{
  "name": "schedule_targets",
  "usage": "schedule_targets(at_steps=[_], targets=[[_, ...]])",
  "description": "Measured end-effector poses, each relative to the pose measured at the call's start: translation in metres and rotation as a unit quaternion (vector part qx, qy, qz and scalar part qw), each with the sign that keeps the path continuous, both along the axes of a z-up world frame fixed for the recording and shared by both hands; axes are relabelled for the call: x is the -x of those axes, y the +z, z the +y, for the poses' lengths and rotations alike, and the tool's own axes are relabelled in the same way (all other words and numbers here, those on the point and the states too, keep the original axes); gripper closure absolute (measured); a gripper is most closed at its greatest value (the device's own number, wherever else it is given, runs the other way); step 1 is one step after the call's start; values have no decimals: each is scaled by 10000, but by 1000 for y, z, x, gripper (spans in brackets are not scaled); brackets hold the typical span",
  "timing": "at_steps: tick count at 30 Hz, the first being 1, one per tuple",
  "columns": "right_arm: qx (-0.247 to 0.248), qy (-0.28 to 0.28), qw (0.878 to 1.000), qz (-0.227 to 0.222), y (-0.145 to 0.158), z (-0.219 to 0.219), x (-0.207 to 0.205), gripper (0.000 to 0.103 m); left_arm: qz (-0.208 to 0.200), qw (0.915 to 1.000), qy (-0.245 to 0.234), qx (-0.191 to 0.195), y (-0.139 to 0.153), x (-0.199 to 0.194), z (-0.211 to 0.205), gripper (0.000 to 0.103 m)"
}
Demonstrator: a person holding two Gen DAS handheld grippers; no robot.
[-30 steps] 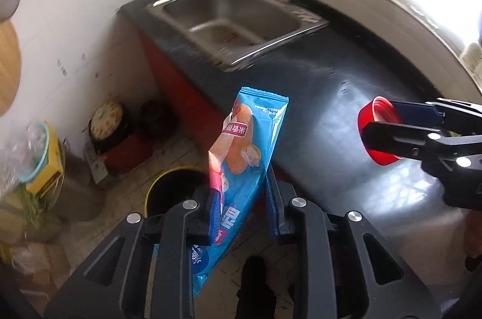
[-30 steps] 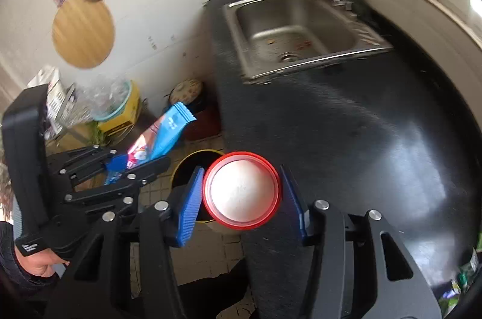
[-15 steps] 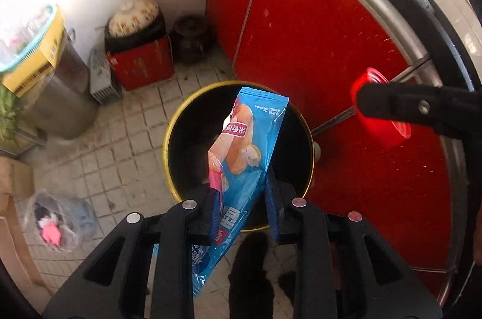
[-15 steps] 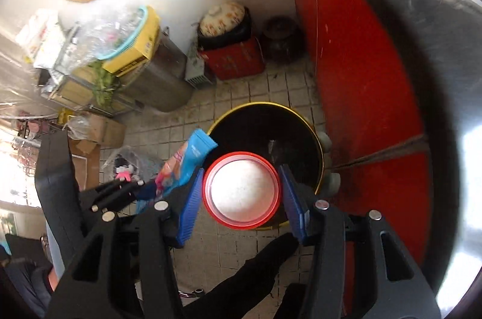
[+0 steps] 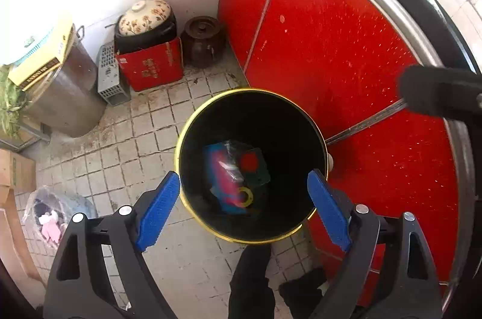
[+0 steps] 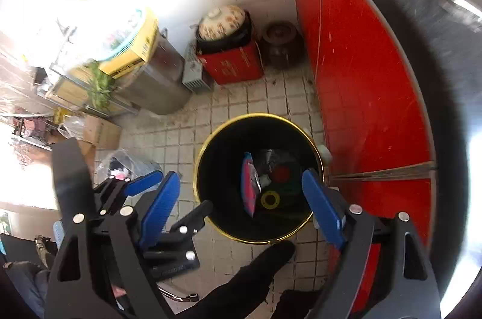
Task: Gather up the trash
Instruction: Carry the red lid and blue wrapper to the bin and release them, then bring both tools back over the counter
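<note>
Now the blue-and-pink snack wrapper (image 6: 249, 183) lies inside the black, gold-rimmed bin (image 5: 180, 144), long axis toward its floor, beside a red cup (image 6: 281, 173); left gripper (image 5: 244, 209) and right gripper (image 6: 241, 209) have just been opening, wide and empty.

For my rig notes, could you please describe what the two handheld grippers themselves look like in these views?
Both are alike. The left gripper and right gripper have matte black, angular frames with triangular cut-outs and round silver bolt heads. Each finger carries a flat, bright blue pad with a fine ribbed texture. No cables or lettering show. Dark clothing appears below them.
</note>
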State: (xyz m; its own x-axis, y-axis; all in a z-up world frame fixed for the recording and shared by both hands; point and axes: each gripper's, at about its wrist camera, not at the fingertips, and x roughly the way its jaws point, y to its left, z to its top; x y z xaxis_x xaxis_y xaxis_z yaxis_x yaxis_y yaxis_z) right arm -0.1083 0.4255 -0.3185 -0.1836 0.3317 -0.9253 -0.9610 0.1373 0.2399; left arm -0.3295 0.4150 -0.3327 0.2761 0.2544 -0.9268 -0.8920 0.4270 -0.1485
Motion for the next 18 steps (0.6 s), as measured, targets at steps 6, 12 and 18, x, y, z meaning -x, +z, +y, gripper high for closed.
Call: schedule_targets(at_steps=[6, 12, 18], targets=[[-623, -400, 9967, -339, 102, -69, -28, 14, 259, 9971, -518, -493, 66, -7, -23, 14], [-995, -1639, 9769, -940, 191, -183, -91, 11, -19, 9789, -1824, -917, 149, -86, -75, 7], [-1120, -3485, 9163, -1627, 252, -332, -158, 11, -662, 9267, -3532, -1098, 210, -214, -161, 7]])
